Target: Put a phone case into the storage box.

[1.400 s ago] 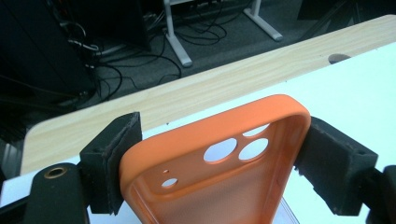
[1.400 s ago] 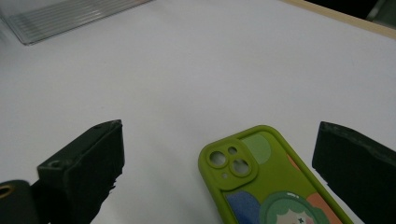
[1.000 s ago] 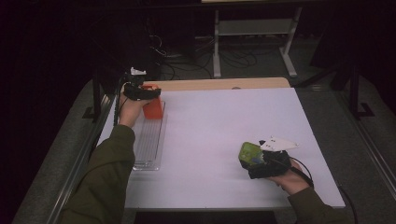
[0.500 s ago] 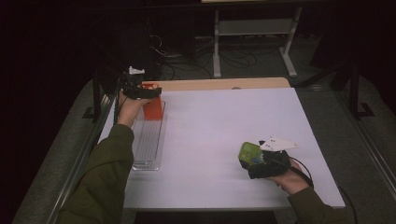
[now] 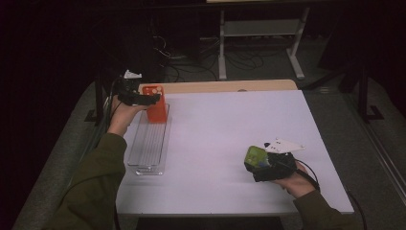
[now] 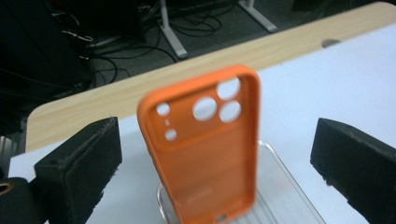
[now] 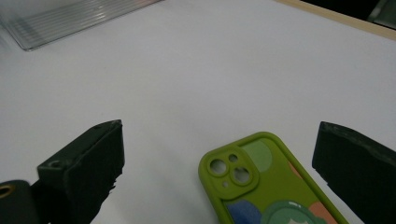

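Fingers (image 6: 77,170) of the left gripper (image 5: 139,98) spread wide, nothing pinched; orange case (image 6: 205,144) standing upright between them, clear of both pads, its foot in the far end of the tray (image 5: 148,143). Camera holes at the top of that case, open side facing the gripper. Slightly blurred in the left gripper view.

Seen from the high view: left hand (image 5: 122,115) raised at the tray's far left corner, forearm in an olive sleeve (image 5: 95,177) stretched forward along the tray's left side, gripper pointing right across the tray's far end toward the orange case (image 5: 155,103). Tray itself clear, ribbed, lying lengthwise near the left edge of the table (image 5: 225,124).

Fingers (image 7: 81,170) of the right gripper (image 5: 263,163) likewise spread wide, gripping nothing. Green case (image 7: 266,184) flat on the table between them, camera end pointing away from the gripper, touching neither pad, a cartoon print on its back. In the high view, well to the right of the tray and nearer the person: right hand (image 5: 292,179) low on the table, wrist bent inward, gripper aimed left toward the tray, grey plate on top, cable trailing behind. Near corner of the tray (image 7: 70,18) visible far off in the right gripper view.
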